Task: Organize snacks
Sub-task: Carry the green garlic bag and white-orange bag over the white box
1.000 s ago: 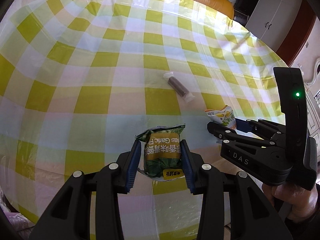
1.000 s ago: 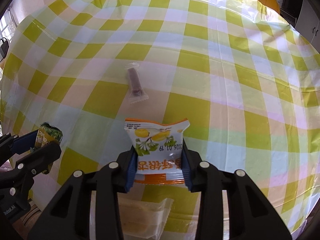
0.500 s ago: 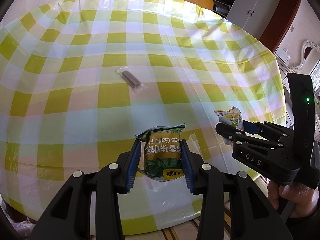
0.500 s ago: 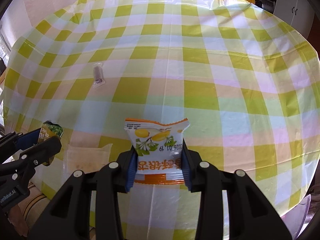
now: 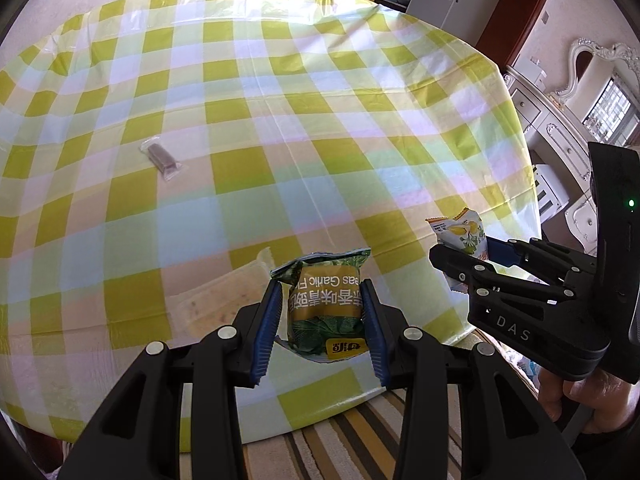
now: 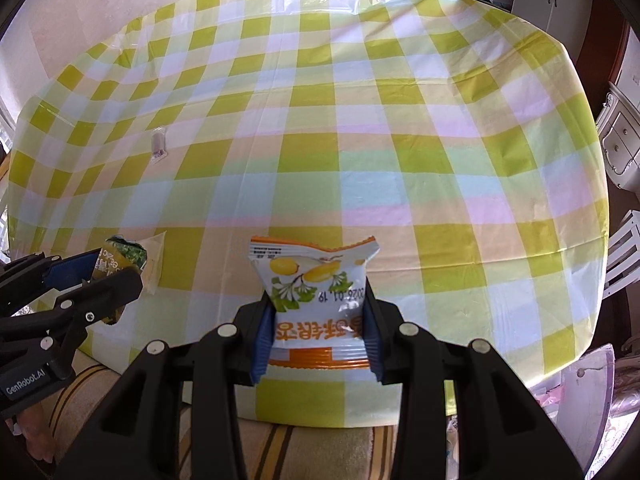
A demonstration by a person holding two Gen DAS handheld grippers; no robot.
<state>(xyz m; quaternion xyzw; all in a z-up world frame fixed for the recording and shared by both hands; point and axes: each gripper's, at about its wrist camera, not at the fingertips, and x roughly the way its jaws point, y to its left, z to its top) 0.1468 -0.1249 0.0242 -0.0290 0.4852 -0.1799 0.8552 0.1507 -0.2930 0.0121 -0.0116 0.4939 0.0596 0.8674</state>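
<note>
Here the left gripper [image 5: 323,316] pinches a green snack packet [image 5: 325,304] at bottom centre of its view, the right gripper [image 6: 319,334] pinches a white-and-orange snack packet [image 6: 314,292] likewise, and a small brown wrapped snack [image 5: 162,158] lies at left on the checked tablecloth [image 5: 320,120].

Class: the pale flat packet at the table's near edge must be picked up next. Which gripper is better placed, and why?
Left, marginally: the pale packet lies just beside the left gripper. But it grips the green snack bag, and the right gripper grips the white packet.
</note>
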